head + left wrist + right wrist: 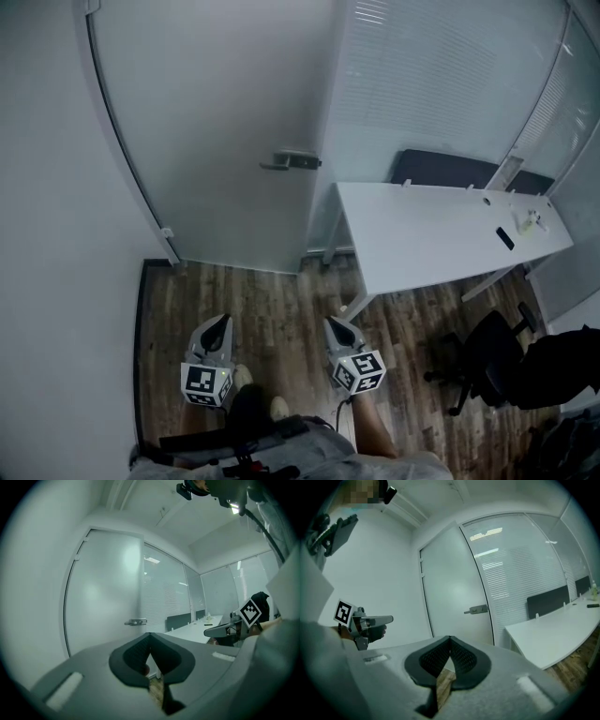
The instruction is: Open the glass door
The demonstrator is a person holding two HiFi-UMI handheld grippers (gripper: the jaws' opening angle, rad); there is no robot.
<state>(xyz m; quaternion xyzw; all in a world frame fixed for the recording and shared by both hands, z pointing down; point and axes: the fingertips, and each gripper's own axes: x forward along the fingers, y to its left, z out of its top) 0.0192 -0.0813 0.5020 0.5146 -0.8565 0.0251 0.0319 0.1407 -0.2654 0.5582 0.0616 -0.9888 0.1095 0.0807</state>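
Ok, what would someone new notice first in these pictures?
The frosted glass door fills the head view's upper left, looking shut, its metal handle on the right edge. A long white desk stands to its right. At the bottom, the left gripper and right gripper, both shut and empty, point toward the door.

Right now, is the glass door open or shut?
Shut. The glass door lies flush with the glass wall beside it; no gap shows at the edge by its handle.
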